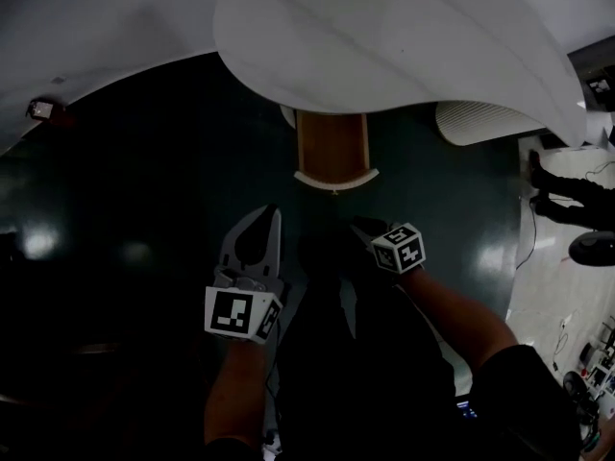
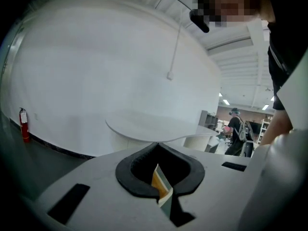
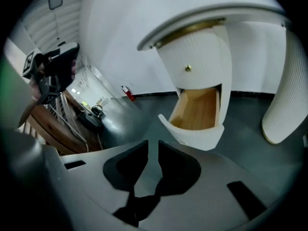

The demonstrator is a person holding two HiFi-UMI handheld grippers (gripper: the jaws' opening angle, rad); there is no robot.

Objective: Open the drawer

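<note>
The drawer (image 1: 332, 147) stands pulled out from under the white round table (image 1: 384, 36), showing its wooden inside and curved white front. In the right gripper view the drawer (image 3: 197, 110) hangs open below a ribbed white drawer face with a brass knob (image 3: 188, 68). My left gripper (image 1: 272, 214) hovers over the dark floor just short of the drawer front, jaws shut and empty. From the left gripper (image 2: 157, 146) only a sliver of the drawer shows. My right gripper (image 1: 370, 227) is beside it; the right gripper (image 3: 153, 146) has its jaws a narrow gap apart, holding nothing.
A ribbed white table leg (image 1: 480, 121) stands right of the drawer. Cables and equipment (image 1: 588, 353) lie at the right edge. A person (image 2: 237, 134) stands far off, and a fire extinguisher (image 2: 24, 124) hangs on the wall. A cluttered desk (image 3: 72, 109) sits to the left.
</note>
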